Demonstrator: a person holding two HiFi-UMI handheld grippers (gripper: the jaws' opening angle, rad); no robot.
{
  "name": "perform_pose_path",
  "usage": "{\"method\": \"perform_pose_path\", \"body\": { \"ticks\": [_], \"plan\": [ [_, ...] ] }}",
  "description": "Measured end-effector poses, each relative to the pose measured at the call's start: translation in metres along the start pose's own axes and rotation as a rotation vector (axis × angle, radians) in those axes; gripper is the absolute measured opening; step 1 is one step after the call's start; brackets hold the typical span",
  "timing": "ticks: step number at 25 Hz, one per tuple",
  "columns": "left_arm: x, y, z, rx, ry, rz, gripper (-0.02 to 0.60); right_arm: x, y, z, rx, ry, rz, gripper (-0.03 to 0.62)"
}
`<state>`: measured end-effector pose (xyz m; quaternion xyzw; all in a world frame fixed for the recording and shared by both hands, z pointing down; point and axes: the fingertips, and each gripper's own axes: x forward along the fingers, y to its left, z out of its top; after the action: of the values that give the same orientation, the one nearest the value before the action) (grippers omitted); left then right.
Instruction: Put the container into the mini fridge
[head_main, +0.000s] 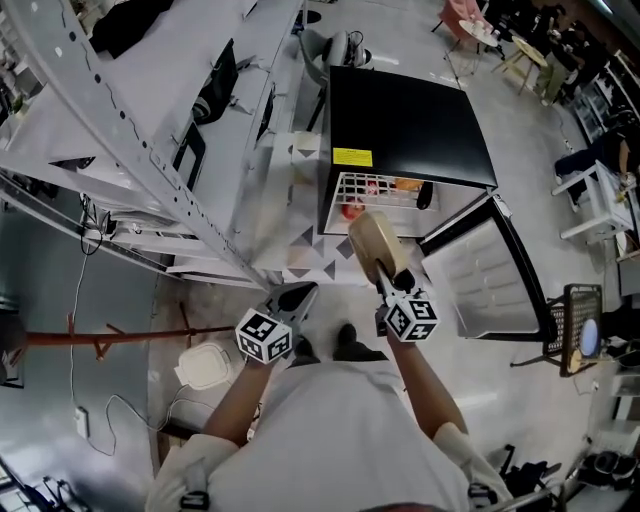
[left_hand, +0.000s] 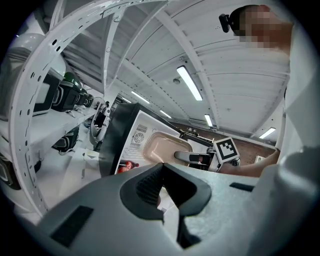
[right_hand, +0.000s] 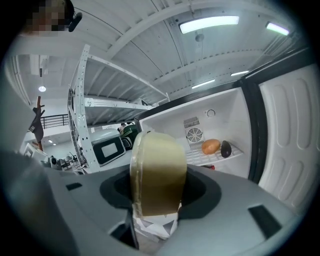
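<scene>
1. Right gripper (head_main: 393, 278): jaws clamped on the near end of the container (head_main: 375, 243). The right gripper view shows the tan tub standing on edge between the pads, with some crumpled white material under it in the throat of the jaws.
2. Left gripper (head_main: 295, 298): jaws closed tip to tip with nothing between them. It hangs idle to the left of the loaded one, also pointing at the mini fridge (head_main: 405, 120).
3. The container is in the air in front of the fridge opening, not yet past the front edge of the cabinet. Its long axis runs straight out from the jaws toward the open interior.
4. Key relation: the opening lies dead ahead of the right jaws. The door (head_main: 490, 270) is swung wide to the right and is out of the line of travel. The right hand is both the loaded hand and the nearer one.
5. The wire shelf (right_hand: 220, 152) inside carries an orange-brown round item (right_hand: 211, 146) and a dark one (right_hand: 226, 148) toward its right end. The left part of the shelf looks free.
6. Judgement: the next move is a straight push forward. The tub probably needs rolling flat before release, because on edge it could topple on the wire shelf.
</scene>
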<state>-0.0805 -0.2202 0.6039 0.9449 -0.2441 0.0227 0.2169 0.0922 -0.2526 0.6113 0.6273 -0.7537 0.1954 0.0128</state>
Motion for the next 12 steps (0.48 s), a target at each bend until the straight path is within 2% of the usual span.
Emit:
{"method": "perform_pose_path", "body": {
  "ticks": [4,9,12],
  "plan": [
    [0.004,0.000,0.000,-0.001,-0.003,0.021,0.003,0.012,-0.007,-0.002,0.026,0.006,0.009,0.213],
    [0.008,0.004,0.002,-0.016,-0.017,0.086,0.003,0.033,-0.021,0.000,0.074,-0.009,0.034,0.213],
    [0.016,0.003,0.006,-0.011,-0.019,0.109,0.003,0.051,-0.028,0.002,0.130,-0.013,0.061,0.213]
  ]
}}
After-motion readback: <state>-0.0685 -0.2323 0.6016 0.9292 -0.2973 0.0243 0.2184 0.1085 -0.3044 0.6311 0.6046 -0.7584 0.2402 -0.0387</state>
